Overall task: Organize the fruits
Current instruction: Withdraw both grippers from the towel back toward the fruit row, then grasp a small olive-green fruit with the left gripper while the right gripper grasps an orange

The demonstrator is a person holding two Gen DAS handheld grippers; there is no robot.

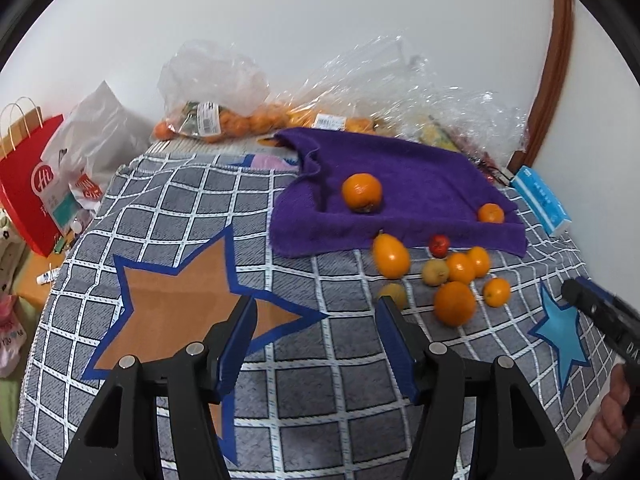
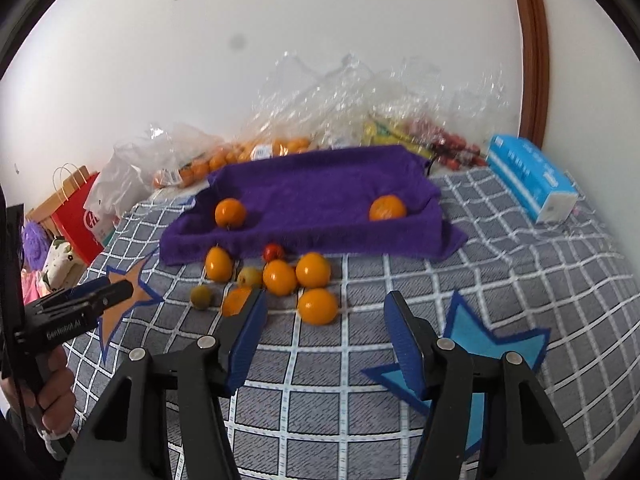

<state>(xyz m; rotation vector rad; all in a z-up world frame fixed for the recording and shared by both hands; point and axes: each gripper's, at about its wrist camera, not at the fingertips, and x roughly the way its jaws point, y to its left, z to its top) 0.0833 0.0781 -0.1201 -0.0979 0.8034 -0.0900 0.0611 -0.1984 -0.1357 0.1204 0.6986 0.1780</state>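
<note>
A purple towel-lined tray (image 1: 420,184) (image 2: 320,188) lies at the back of the checked cloth. Two oranges rest in it, one at the left (image 1: 361,192) (image 2: 230,212) and one at the right (image 1: 491,213) (image 2: 387,208). In front of it lies a loose cluster of orange fruits (image 1: 455,303) (image 2: 317,306), a small red fruit (image 1: 439,245) (image 2: 273,252) and two yellow-green fruits (image 1: 435,272) (image 2: 201,297). My left gripper (image 1: 318,320) is open and empty, left of the cluster. My right gripper (image 2: 324,316) is open and empty, just short of the nearest orange.
Clear plastic bags of oranges and other fruit (image 1: 224,120) (image 2: 280,144) are piled along the wall. A blue tissue box (image 1: 540,200) (image 2: 528,180) lies at the right. A red paper bag (image 1: 32,184) (image 2: 80,220) stands left of the table.
</note>
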